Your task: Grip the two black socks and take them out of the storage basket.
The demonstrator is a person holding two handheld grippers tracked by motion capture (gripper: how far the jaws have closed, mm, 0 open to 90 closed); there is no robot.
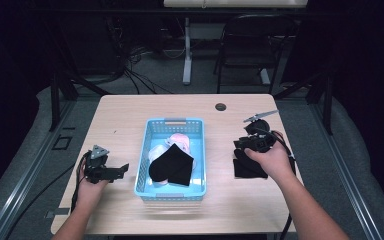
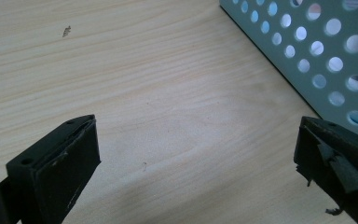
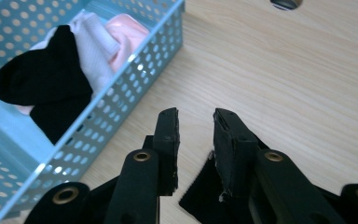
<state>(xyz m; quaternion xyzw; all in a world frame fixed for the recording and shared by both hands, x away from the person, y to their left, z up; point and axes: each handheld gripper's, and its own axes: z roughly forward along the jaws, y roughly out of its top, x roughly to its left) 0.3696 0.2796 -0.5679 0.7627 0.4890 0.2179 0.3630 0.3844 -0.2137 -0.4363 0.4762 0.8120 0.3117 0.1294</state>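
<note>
Holding your right gripper (image 1: 247, 144) above the black cloth (image 1: 247, 167) on the worktop (image 1: 125, 112), right of the basket (image 1: 200, 150), you have its jaws partly apart with nothing between them. Your left gripper (image 1: 122, 169) sits low over the worktop just left of the basket, jaws wide open and empty, while a black sock (image 1: 172, 165) lies on pale socks (image 1: 180, 140) inside the basket

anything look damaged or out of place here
The black foam pad on the left gripper is torn and peeling. One black sock lies on the table under the right gripper, outside the blue perforated plastic basket.
</note>
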